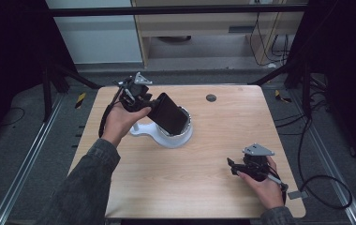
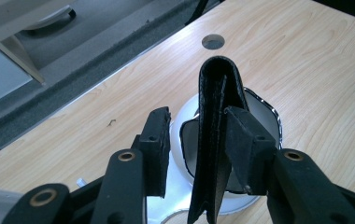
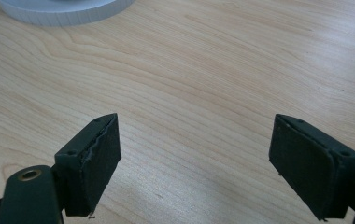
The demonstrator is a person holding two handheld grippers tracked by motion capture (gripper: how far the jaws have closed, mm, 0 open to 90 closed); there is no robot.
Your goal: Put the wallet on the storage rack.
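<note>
A black folded wallet (image 1: 169, 115) stands tilted on its edge in a white round dish (image 1: 176, 140) left of the table's middle. My left gripper (image 1: 155, 105) reaches it from the left. In the left gripper view the wallet (image 2: 217, 84) is between the jaws of the left gripper (image 2: 197, 114): it leans on the right pad (image 2: 243, 140), and a gap separates it from the left pad (image 2: 159, 140). The dish (image 2: 187, 114) lies under it. My right gripper (image 1: 232, 164) rests low near the table's front right, open (image 3: 194, 140) over bare wood with nothing between its pads.
A round grey grommet (image 1: 211, 98) (image 2: 213, 41) sits in the wooden table (image 1: 223, 140) near its far edge. The dish's white base juts left (image 1: 137, 130). Cables lie on the floor at the right (image 1: 326, 187). Black frame bars stand beyond the table.
</note>
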